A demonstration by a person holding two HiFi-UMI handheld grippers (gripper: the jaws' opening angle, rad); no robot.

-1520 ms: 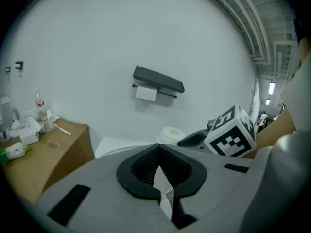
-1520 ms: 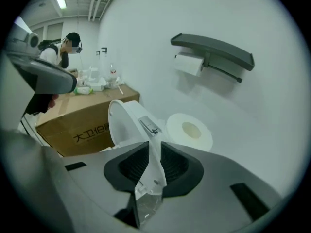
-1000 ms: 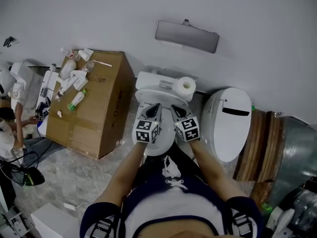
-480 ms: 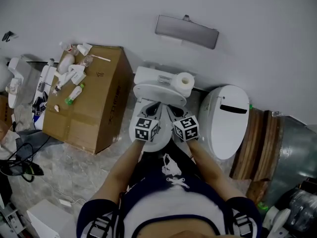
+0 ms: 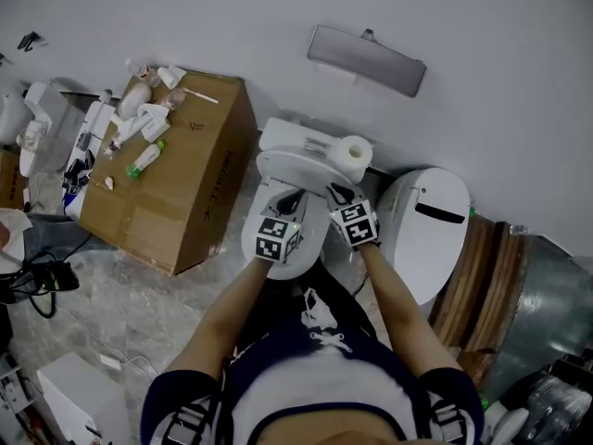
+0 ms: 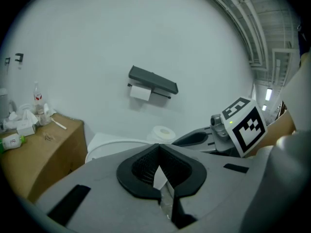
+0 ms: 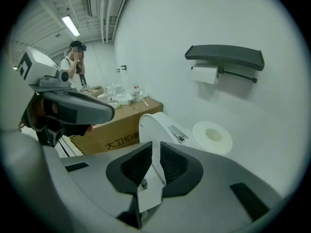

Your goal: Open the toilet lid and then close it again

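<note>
The white oval plastic toilet lid [image 5: 295, 169] stands raised at a lean in front of the white ceramic tank [image 5: 287, 135]. It is in the middle of the scene, against the pale far wall [image 5: 278, 26]. A white roll of toilet paper [image 5: 352, 156] rests on the tank just right of the lid. The left gripper [image 5: 289, 202] and the right gripper [image 5: 339, 195] hover side by side on the near side of the lid, each with its dark fingers closed together. Whether their tips touch the lid cannot be told. A brown cardboard box [image 5: 176, 193] strewn with small bottles [image 5: 146, 160] sits left of the toilet. A tall white bin [image 5: 428, 235] stands to the right, and a grey wall-mounted paper holder [image 5: 366, 60] hangs above.
</note>
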